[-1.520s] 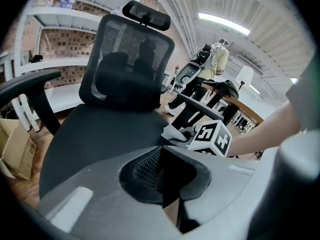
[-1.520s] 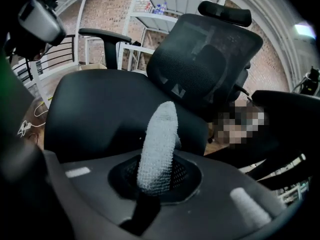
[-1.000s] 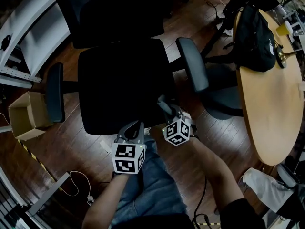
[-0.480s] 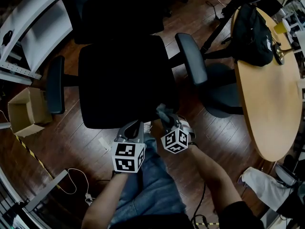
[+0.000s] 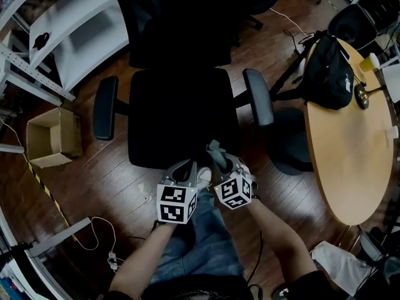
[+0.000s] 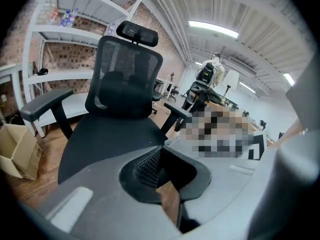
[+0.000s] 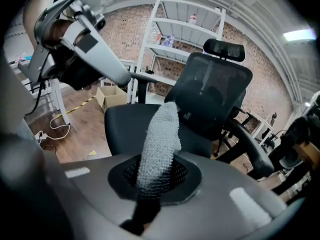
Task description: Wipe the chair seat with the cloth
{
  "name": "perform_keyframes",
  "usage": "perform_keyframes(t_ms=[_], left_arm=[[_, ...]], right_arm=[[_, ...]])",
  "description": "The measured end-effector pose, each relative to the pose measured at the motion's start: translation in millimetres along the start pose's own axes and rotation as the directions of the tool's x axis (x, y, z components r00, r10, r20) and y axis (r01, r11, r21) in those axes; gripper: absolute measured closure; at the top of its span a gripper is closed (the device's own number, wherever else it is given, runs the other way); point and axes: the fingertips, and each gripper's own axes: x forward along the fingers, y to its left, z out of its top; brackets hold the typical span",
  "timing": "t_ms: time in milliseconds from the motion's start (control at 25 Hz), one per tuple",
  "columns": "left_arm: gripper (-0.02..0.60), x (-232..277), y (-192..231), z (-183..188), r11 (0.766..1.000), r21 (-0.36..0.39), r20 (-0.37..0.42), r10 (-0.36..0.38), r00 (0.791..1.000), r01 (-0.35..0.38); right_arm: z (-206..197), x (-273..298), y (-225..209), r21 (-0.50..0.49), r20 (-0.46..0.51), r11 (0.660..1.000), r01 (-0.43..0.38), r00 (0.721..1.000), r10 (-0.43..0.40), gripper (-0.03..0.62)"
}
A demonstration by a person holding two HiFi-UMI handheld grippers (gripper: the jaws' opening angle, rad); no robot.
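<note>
I'm looking down on a dark wood floor (image 5: 112, 186) in an office, with white shelves (image 5: 69, 36) to the left and a round table (image 5: 350, 167) to the right. The black chair seat (image 5: 181, 114) lies straight ahead, bare and dry-looking, with nothing on it.

My right gripper (image 5: 220, 161) is clamped on the cloth (image 5: 215, 150), a grey knitted strip that stands up out of the closed jaws. It sits at the seat's front edge, just short of the cushion. I can't tell whether it touches the cushion, but from the right gripper view it seems to be clear of it. My left gripper (image 5: 185, 169) is beside it, also at the front edge, with its jaws together on nothing.

As I judge it, the cloth is in hand and brought up to the chair. Nothing on the seat shows that any of it has been wiped, so the whole surface is still to do.

A cardboard box (image 5: 53, 136) stands open on the floor well left of the chair, and I see nothing inside it. A black bag (image 5: 328, 64) and a yellow cup (image 5: 370, 61) sit on the table. I can't make out what either one holds.
</note>
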Motion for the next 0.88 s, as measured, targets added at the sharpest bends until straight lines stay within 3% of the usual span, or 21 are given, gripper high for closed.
perform_keyframes(t_ms=[240, 480, 880], left_arm=[[0.577, -36.4, -7.4, 35.0, 1.000, -0.020, 0.065, 0.017, 0.998, -0.016], [0.575, -78.3, -15.3, 65.1, 0.999, -0.034, 0.176, 0.036, 0.984, -0.031], [0.577, -165.3, -55.9, 64.8, 0.998, -0.028, 0.306, 0.067, 0.950, -0.062]], right_arm=[[77.4, -37.9, -2.6, 0.040, 0.116, 0.999, -0.012, 0.993, 0.007, 0.580], [143.3, -84.7, 1.5, 0.172, 0.251, 0.984, -0.040, 0.968, -0.004, 0.580], [194.7, -182.6, 45.5, 0.286, 0.413, 0.954, -0.091, 0.910, -0.037, 0.580]])
